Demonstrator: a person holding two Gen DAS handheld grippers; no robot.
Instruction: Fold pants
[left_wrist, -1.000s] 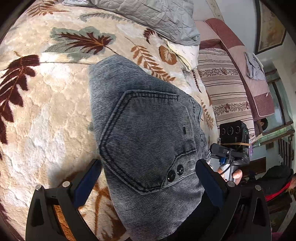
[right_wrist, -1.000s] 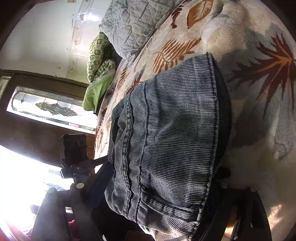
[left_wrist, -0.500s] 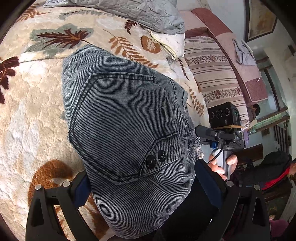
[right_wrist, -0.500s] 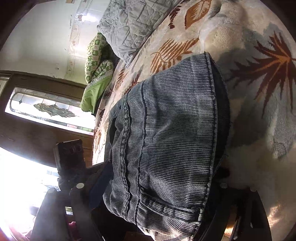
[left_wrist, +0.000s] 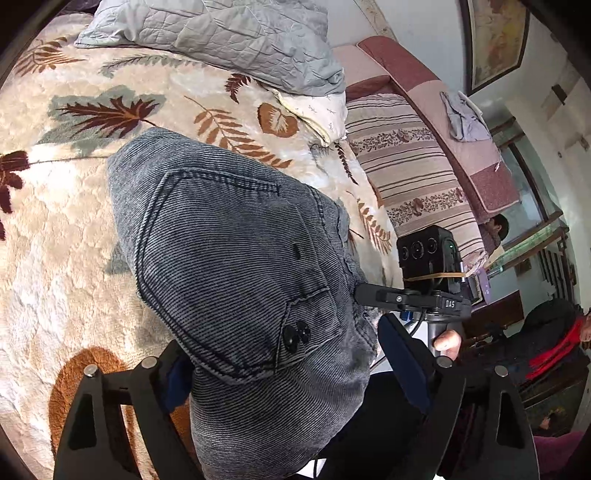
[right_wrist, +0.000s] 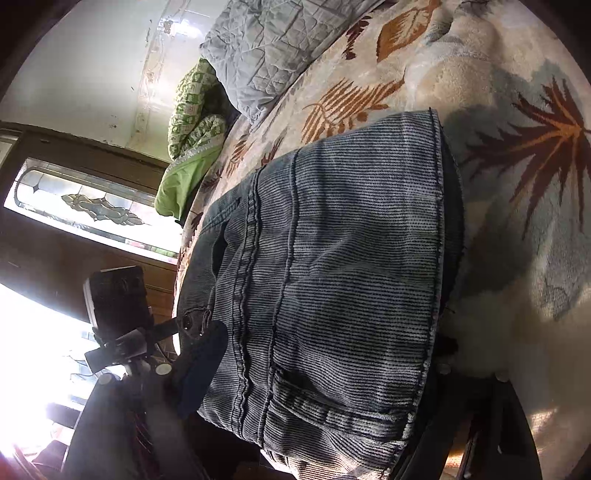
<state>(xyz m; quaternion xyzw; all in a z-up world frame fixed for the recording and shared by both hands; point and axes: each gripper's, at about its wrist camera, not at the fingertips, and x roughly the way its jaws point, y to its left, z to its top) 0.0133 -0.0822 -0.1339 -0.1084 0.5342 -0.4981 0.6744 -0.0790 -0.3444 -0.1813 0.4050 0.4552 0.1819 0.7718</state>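
The folded grey-blue corduroy pants (left_wrist: 236, 266) lie on the leaf-patterned blanket, back pocket with two dark buttons facing up. My left gripper (left_wrist: 280, 336) straddles their near end. Its jaws are closing, and the cloth drapes over the left finger (left_wrist: 177, 373) and reaches the right finger (left_wrist: 402, 354). No squeeze shows in the cloth. In the right wrist view the pants (right_wrist: 332, 258) fill the space between the jaws of my right gripper (right_wrist: 332, 338), which are closing a little. Its left finger (right_wrist: 201, 363) touches the seam edge, and the right finger is hidden behind the fold.
A grey quilted pillow (left_wrist: 229, 40) lies at the far end of the blanket (left_wrist: 66, 258). A striped cushion (left_wrist: 410, 177) and a pink sofa back stand to the right. A green blanket (right_wrist: 188, 147) is bunched near the window. A hand (left_wrist: 447, 339) holds the other gripper's handle.
In the left wrist view the left jaws have narrowed around the pants' near end, and the view has rolled and shifted slightly. The right wrist view is almost the same.
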